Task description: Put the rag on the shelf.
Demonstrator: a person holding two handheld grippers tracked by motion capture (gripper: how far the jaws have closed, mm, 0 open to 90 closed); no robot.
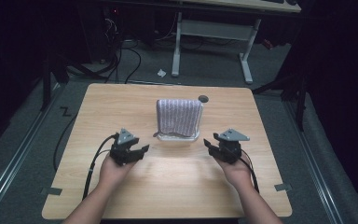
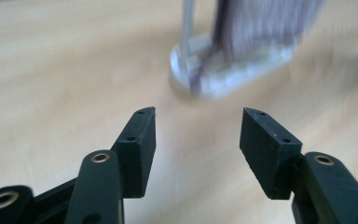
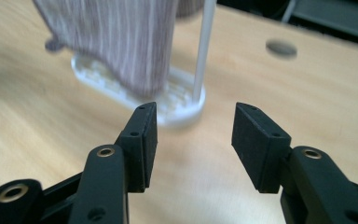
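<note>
Approaching the striped towel (image 1: 179,115) from both sides is the step judged in hand; it hangs over a white rack (image 1: 179,136) at the middle of the wooden table (image 1: 121,102), beyond both grippers. The left gripper (image 1: 142,149) stands wide open, nothing between its jaws; the right gripper (image 1: 209,143) likewise, gaping and empty. Both sit low, near the rack's base but apart from it. To do this well, each should go to a lower corner of the cloth on its own side and pinch fabric only, clear of the thin white post (image 3: 204,51). Count: one towel, one rack, two grippers, one dark round hole (image 1: 203,98) in the tabletop.
</note>
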